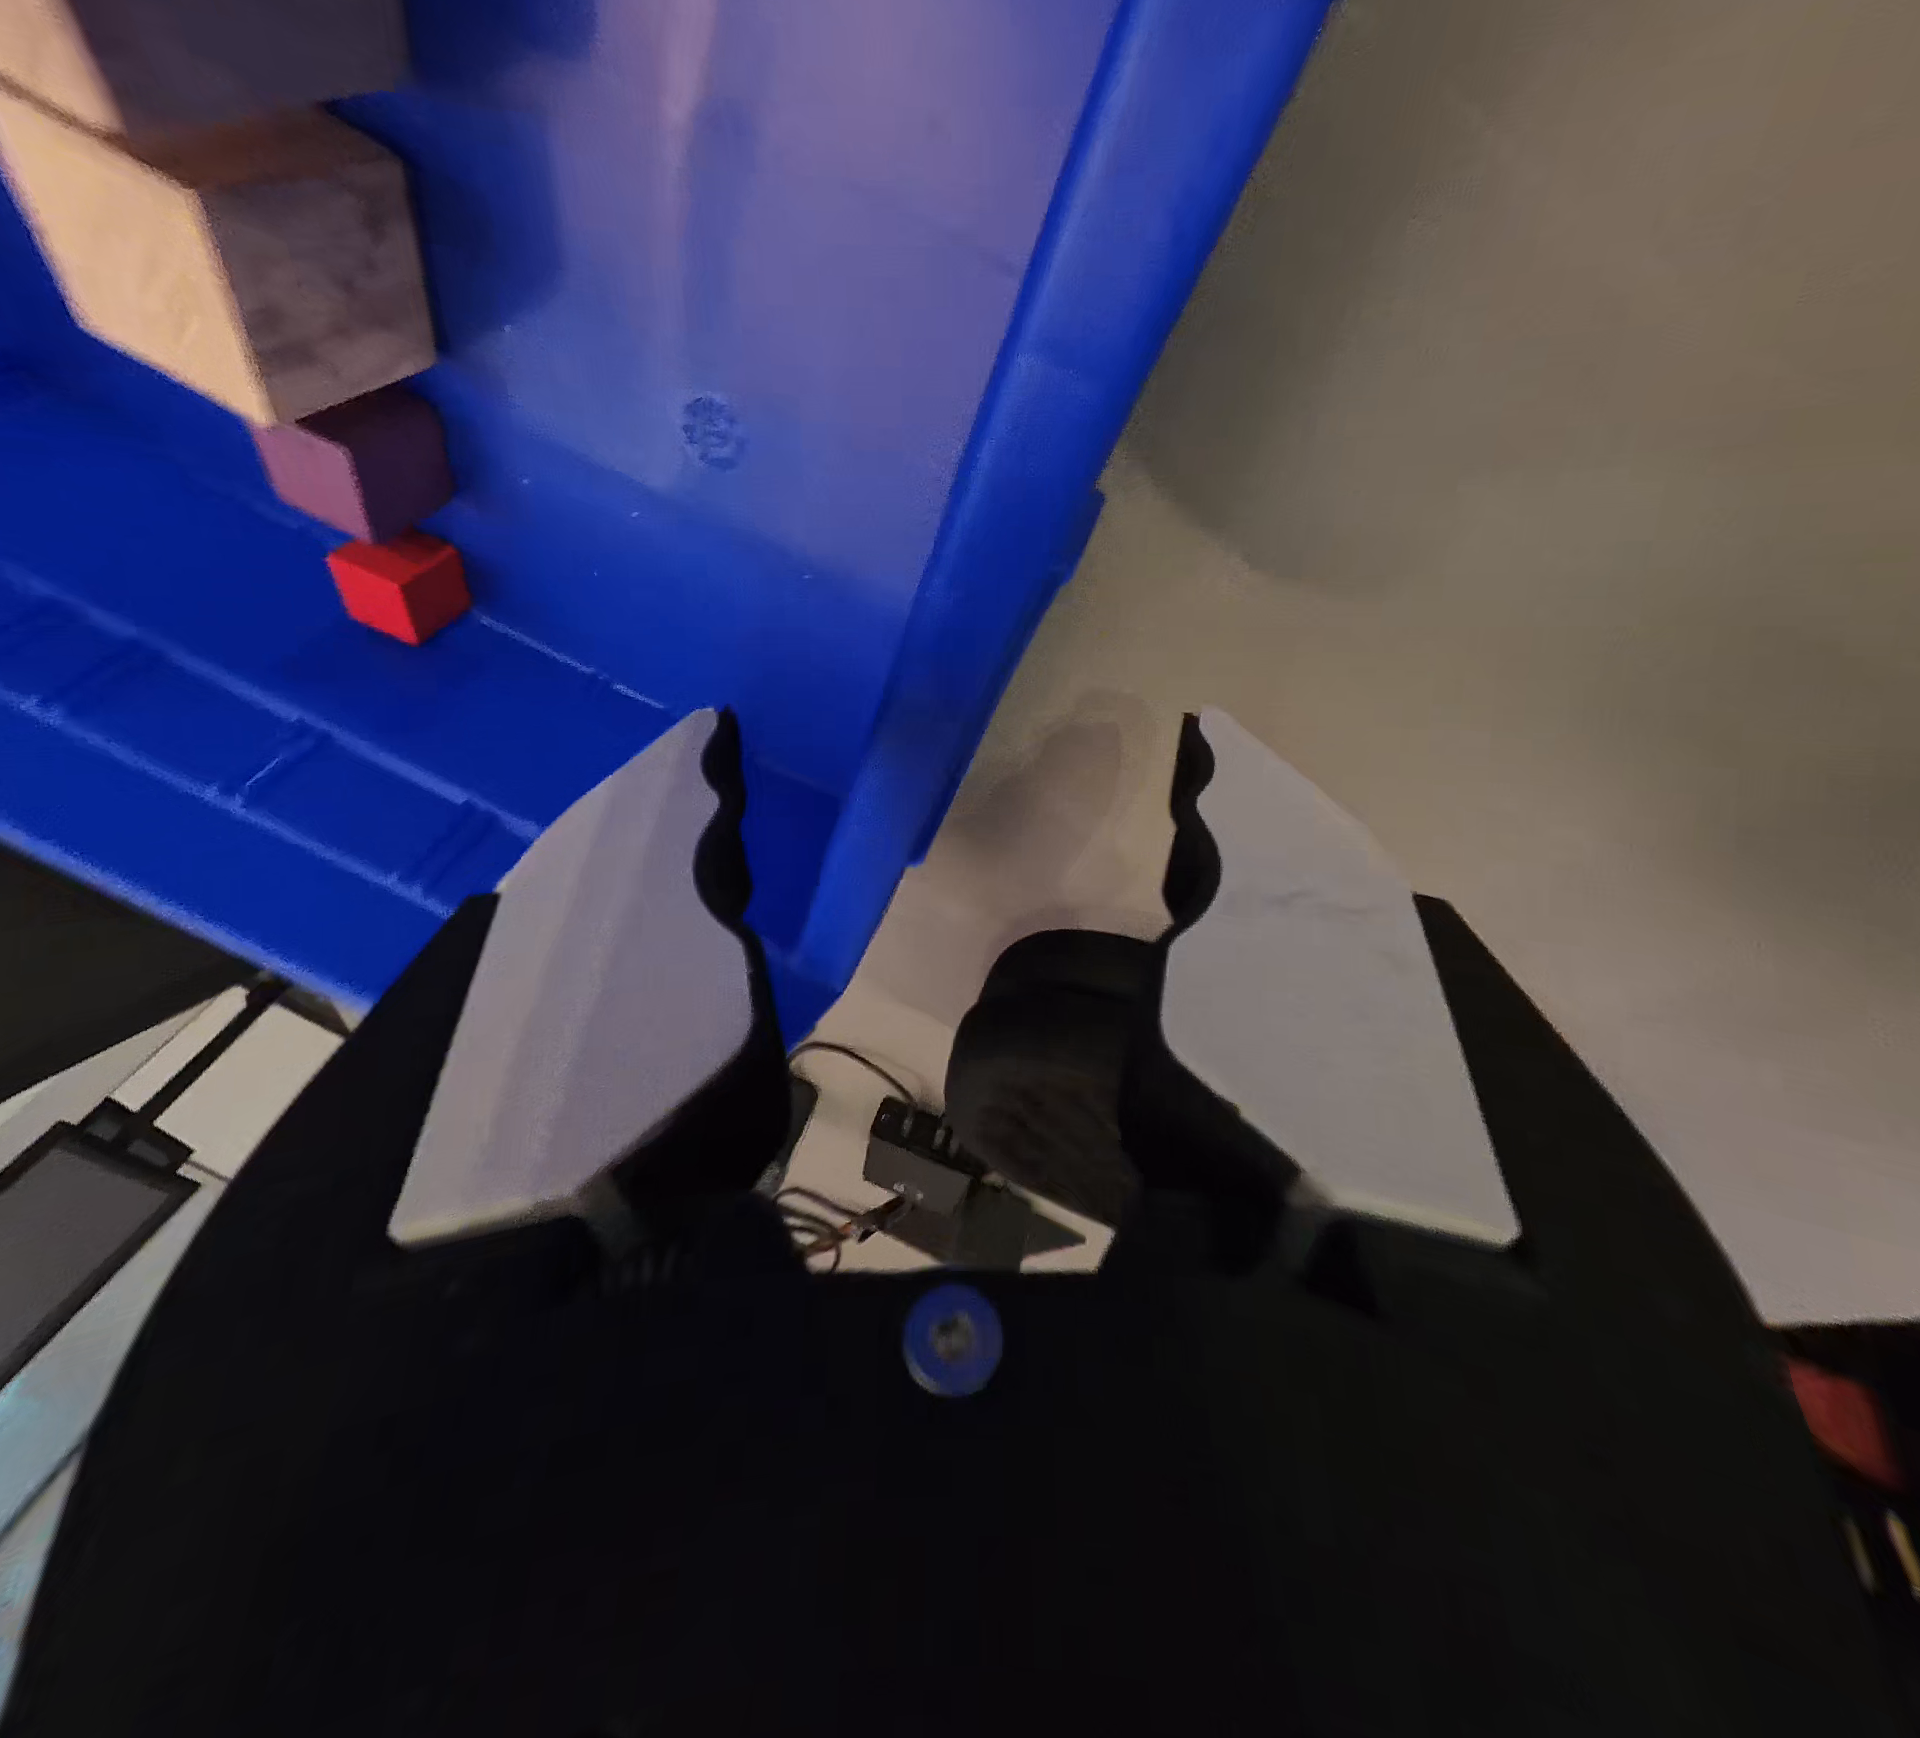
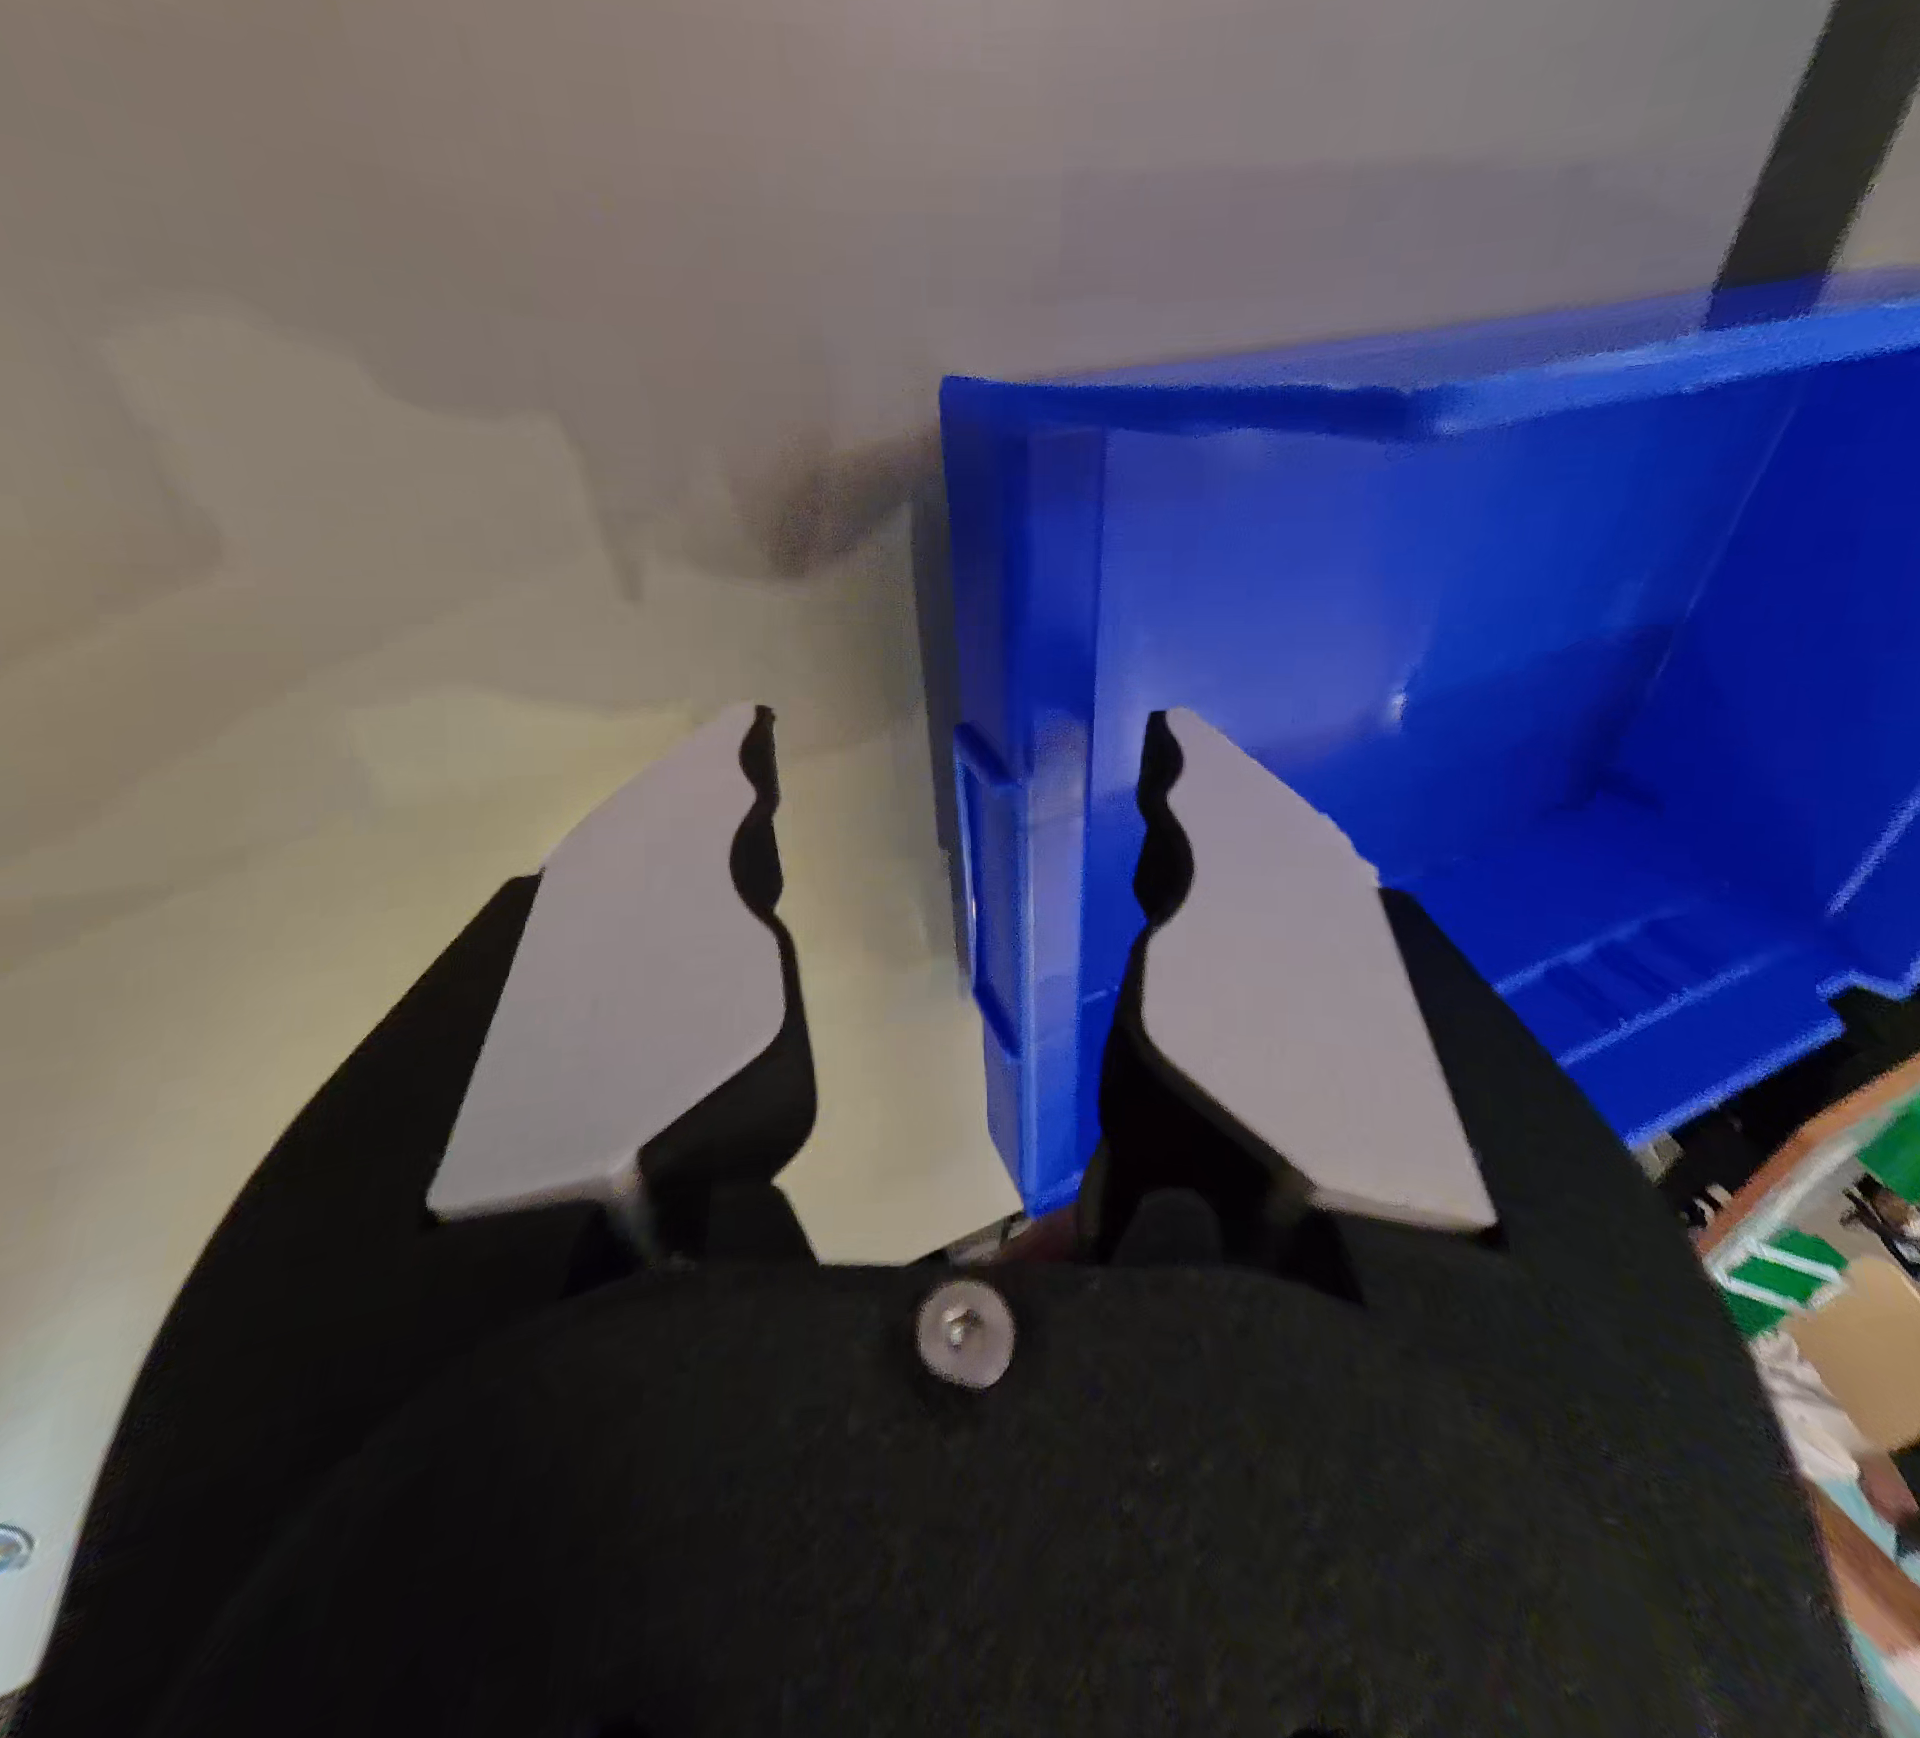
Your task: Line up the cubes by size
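- While my left gripper [image 1: 956,732] gapes bare astride the blue bin [image 1: 1039,545] wall, four cubes sit lined inside.
- My right gripper [image 2: 956,732] likewise gapes, holding nothing.

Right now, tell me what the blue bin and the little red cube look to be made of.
Blue bin: likely moulded plastic, smooth with a slight sheen; ribs and an embossed mark show on it. Red cube: probably painted wood or plastic, flat matte colour, crisp edges; too blurred to say which.
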The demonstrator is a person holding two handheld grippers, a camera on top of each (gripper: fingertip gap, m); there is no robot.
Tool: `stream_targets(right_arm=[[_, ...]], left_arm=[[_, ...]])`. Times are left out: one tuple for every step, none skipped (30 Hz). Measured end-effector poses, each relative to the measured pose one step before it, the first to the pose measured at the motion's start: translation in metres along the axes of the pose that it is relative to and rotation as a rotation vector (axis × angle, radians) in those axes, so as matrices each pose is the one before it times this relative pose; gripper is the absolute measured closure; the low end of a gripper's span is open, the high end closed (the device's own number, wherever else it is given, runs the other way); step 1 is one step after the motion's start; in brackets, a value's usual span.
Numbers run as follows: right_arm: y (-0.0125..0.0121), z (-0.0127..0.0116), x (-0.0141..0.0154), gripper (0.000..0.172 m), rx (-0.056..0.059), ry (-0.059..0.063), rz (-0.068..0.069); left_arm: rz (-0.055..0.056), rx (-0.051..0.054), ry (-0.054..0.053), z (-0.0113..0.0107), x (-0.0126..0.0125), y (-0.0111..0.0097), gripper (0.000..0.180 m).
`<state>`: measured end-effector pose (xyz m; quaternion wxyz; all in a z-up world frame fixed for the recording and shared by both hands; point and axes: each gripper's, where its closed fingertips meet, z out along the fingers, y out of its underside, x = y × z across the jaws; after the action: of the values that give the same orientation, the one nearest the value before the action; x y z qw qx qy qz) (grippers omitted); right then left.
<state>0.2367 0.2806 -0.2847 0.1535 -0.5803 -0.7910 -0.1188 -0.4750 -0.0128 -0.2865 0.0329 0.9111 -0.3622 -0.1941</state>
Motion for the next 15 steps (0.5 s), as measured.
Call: stream_targets(right_arm=[[-0.00116, -0.00548, -0.00032, 0.102, 0.0026, 0.0305, 0.0092], [-0.00242, -0.00768, -0.00090, 0.101, 0.0096, 0.0310, 0.0082], [-0.00286, -0.00977, -0.00058, 0.101, 0.0119, 0.0359, 0.0099], [-0.00322, -0.01117, -0.00135, 0.101, 0.0122, 0.0324, 0.0120], [-0.00533, -0.01221, -0.00365, 0.102, 0.0203, 0.0189, 0.0092], [-0.01008, -0.01275, -0.00821, 0.102, 0.0441, -0.0084, 0.0077], [-0.01581, -0.01266, -0.01287, 0.101, 0.0689, -0.0380, 0.0107], [-0.02115, -0.01131, -0.01232, 0.102, 0.0839, -0.0317, 0.0035], [-0.02458, -0.00821, -0.01077, 0.103, 0.0901, -0.0191, -0.0098], [-0.02477, -0.00416, -0.00903, 0.104, 0.0812, -0.0126, -0.0183], [-0.02297, 0.00005, -0.00526, 0.106, 0.0624, 0.0023, -0.0204], [-0.02091, 0.00354, -0.00196, 0.108, 0.0496, 0.0157, -0.0233], [-0.01903, 0.00626, 0.00054, 0.111, 0.0424, 0.0231, -0.0228], [-0.01783, 0.00868, 0.00330, 0.115, 0.0425, 0.0315, -0.0143], [-0.01679, 0.01070, 0.00566, 0.118, 0.0472, 0.0358, 0.0037]], left_arm=[[-0.0268, 0.0287, -0.0311, -0.00772, -0.00121, -0.00122, 0.101], [-0.0193, 0.0299, -0.0318, -0.00937, 0.00036, -0.00145, 0.101], [-0.0149, 0.0366, -0.0290, -0.01079, 0.00219, -0.00323, 0.101], [-0.0172, 0.0489, -0.0262, -0.01181, 0.00371, -0.00625, 0.103], [-0.0191, 0.0550, -0.0178, -0.01192, 0.00588, -0.00876, 0.105], [-0.0148, 0.0584, -0.0084, -0.01080, 0.00834, -0.01105, 0.106], [-0.0081, 0.0643, -0.0032, -0.00890, 0.01053, -0.01354, 0.106], [-0.0008, 0.0637, -0.0054, -0.00606, 0.01127, -0.01531, 0.108], [0.0036, 0.0583, -0.0035, -0.00316, 0.01220, -0.01587, 0.110], [-0.0001, 0.0582, 0.0012, -0.00023, 0.01292, -0.01734, 0.112], [0.0026, 0.0562, 0.0165, 0.00263, 0.01529, -0.01853, 0.113], [0.0100, 0.0534, 0.0140, 0.00526, 0.01446, -0.01858, 0.113], [0.0104, 0.0452, 0.0042, 0.00775, 0.01175, -0.01730, 0.113], [0.0046, 0.0428, 0.0020, 0.00959, 0.00954, -0.01697, 0.113], [-0.0041, 0.0478, 0.0042, 0.01064, 0.00805, -0.01717, 0.114]])
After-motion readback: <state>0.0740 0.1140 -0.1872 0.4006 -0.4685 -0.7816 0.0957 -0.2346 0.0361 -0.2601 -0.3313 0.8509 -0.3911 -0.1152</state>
